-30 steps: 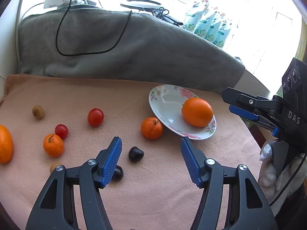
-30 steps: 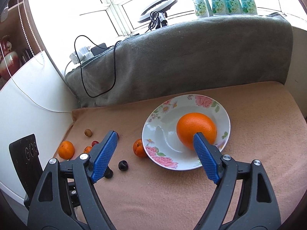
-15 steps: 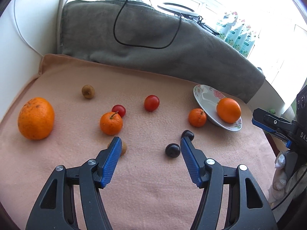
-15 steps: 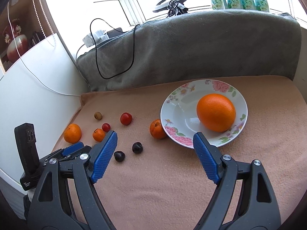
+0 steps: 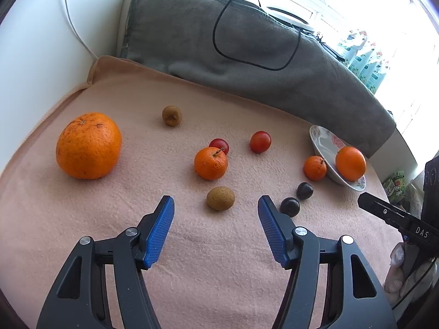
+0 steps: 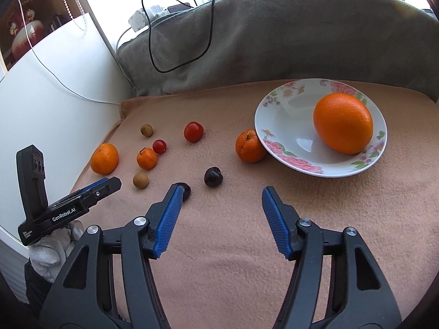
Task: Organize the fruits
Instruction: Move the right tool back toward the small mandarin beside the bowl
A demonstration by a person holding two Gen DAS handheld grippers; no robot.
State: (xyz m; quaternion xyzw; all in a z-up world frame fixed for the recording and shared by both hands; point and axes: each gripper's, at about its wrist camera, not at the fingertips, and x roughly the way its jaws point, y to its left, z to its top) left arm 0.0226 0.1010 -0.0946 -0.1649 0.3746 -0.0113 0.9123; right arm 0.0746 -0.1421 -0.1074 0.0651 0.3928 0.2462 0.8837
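Left gripper [image 5: 216, 207] jaws spread, empty, brown longan [image 5: 220, 198] just ahead, right gripper [image 6: 221, 199] spread, empty, right wrist view alone shows whole floral plate [image 6: 277, 148] holding orange [image 6: 343, 123]

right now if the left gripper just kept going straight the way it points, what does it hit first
Most likely the brown longan, lying on the pink cloth just ahead of the open left gripper, roughly centred between its fingers. Behind it in line sits a small mandarin. Depth is hard to judge through the fisheye.
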